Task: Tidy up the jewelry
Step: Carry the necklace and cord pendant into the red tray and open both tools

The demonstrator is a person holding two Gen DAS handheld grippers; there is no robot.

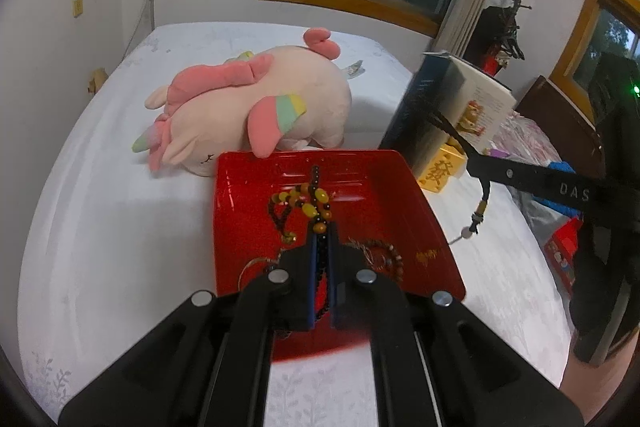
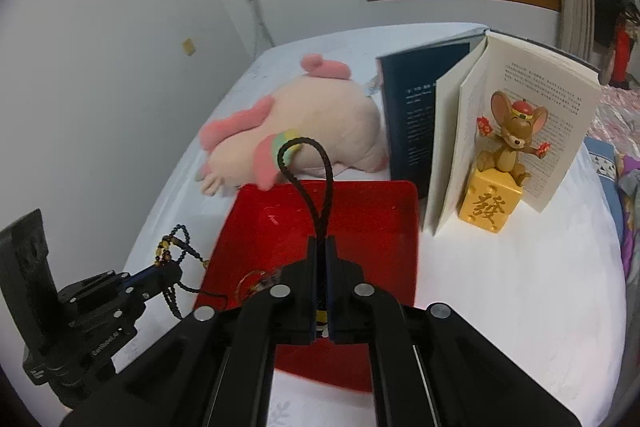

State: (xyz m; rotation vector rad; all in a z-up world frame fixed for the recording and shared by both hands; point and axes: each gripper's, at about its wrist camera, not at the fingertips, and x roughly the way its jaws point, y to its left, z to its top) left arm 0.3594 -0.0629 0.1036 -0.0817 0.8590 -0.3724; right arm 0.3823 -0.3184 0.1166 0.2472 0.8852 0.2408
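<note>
Both tongs clamped on limp jewelry over the tray (image 1: 424,223).
Left tongs (image 1: 321,247) pinch beads (image 1: 316,203); right tongs (image 2: 322,251) pinch cord (image 2: 316,183). Light, floppy, tangle-prone; grip mid-strand.

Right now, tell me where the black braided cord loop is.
In the right wrist view the black braided cord loop rises from the shut right gripper, arching above the glossy red tray, with the pink plush unicorn behind it.

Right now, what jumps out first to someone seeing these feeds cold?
The bright red tray on the white bed, dead centre in both views. Behind it lies a pink plush unicorn, with an open book standing at the tray's right. The left gripper pinches a beaded necklace over the tray; the right gripper clamps a black cord.
</note>
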